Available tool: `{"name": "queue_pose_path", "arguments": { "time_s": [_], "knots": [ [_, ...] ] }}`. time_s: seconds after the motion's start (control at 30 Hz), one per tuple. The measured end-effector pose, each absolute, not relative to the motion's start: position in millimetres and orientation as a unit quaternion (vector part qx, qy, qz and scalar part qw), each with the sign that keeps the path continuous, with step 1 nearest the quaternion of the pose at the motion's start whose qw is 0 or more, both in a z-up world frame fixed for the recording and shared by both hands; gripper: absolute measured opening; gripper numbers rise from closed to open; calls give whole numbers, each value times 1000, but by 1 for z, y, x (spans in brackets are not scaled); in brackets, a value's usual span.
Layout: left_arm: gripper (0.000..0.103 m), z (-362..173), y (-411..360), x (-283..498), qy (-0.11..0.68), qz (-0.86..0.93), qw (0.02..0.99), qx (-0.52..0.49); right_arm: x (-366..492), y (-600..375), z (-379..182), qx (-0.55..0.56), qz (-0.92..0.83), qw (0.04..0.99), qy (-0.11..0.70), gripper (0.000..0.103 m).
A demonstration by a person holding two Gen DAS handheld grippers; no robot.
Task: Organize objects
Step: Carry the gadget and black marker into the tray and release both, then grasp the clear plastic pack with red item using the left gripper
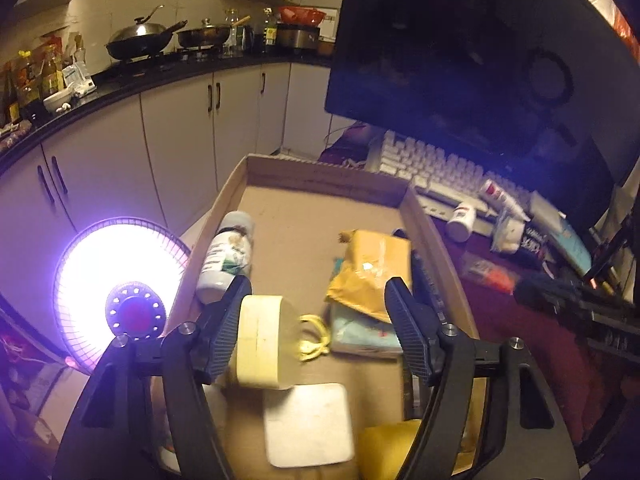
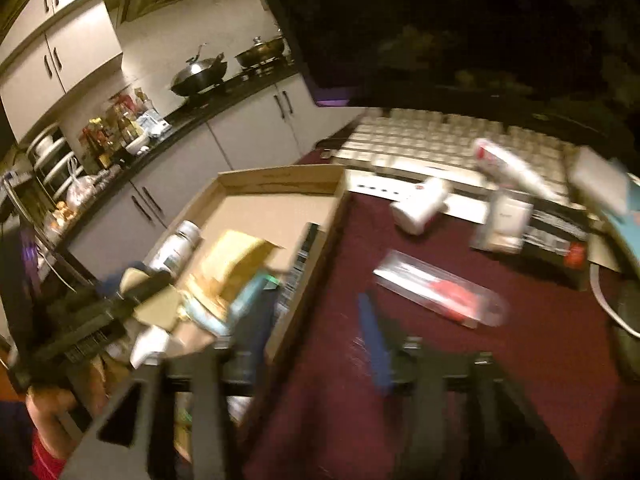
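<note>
A: Cardboard first: the box (image 1: pixel 256 184) you are filling takes up the middle of your left camera, with the dark monitor (image 1: pixel 480 40) above it at one o'clock.

B: And the maroon cloth (image 2: pixel 400 380) under it?

A: It covers the table to the right of the box. The white keyboard (image 2: pixel 420 136) lies on it at twelve o'clock in your right camera.

B: What is in the box?

A: A white bottle (image 1: pixel 226 256) lies along the wall at ten o'clock, a tan padded envelope (image 1: pixel 372 272) sits at two o'clock on top of a pale blue packet (image 1: pixel 360 332), and a flat white pad (image 1: pixel 308 424) lies at six o'clock.

B: How is my left gripper (image 1: pixel 316 304)?

A: Its jaws stand wide apart. A roll of cream tape (image 1: pixel 260 340) sits between them, close against the left finger (image 1: pixel 224 328) and well clear of the right one; I cannot tell whether it touches.

B: And my right gripper (image 2: pixel 304 344)?

A: It is blurred, hovering over the box's right wall, its jaws partly apart with nothing gripped. A clear packet with a red item (image 2: pixel 440 296) lies on the cloth at two o'clock, and a small white bottle (image 2: pixel 420 208) lies beyond it by the keyboard.
</note>
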State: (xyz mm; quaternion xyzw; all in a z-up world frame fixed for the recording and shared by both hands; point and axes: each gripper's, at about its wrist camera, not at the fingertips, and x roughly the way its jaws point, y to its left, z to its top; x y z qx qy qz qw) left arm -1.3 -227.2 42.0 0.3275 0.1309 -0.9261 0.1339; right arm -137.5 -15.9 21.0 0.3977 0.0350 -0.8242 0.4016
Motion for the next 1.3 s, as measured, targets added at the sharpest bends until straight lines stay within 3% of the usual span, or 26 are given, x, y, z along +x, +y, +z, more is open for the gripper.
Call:
{"name": "queue_pose_path", "arguments": {
  "time_s": [0.13,0.37,0.53,0.77,0.93,1.17,1.3],
  "knots": [
    [71,55,-205,1,124,-935,110,314,-143,28,16,397,-834,377,66,72],
    [73,78,-147,-25,90,-942,32,323,-164,68,15,397,-846,331,126,72],
    [74,77,-93,-94,96,-916,-33,388,-169,68,8,383,-855,310,162,72],
    [74,51,-60,-171,100,-900,40,421,-169,71,4,366,-868,291,169,72],
    [74,28,-47,-189,57,-890,72,446,-170,71,7,343,-877,278,189,72],
    [74,10,-50,-187,31,-879,86,468,-194,54,30,289,-881,248,282,72],
    [75,0,-52,-185,30,-877,83,472,-214,35,17,288,-852,242,364,77]
  ]
}}
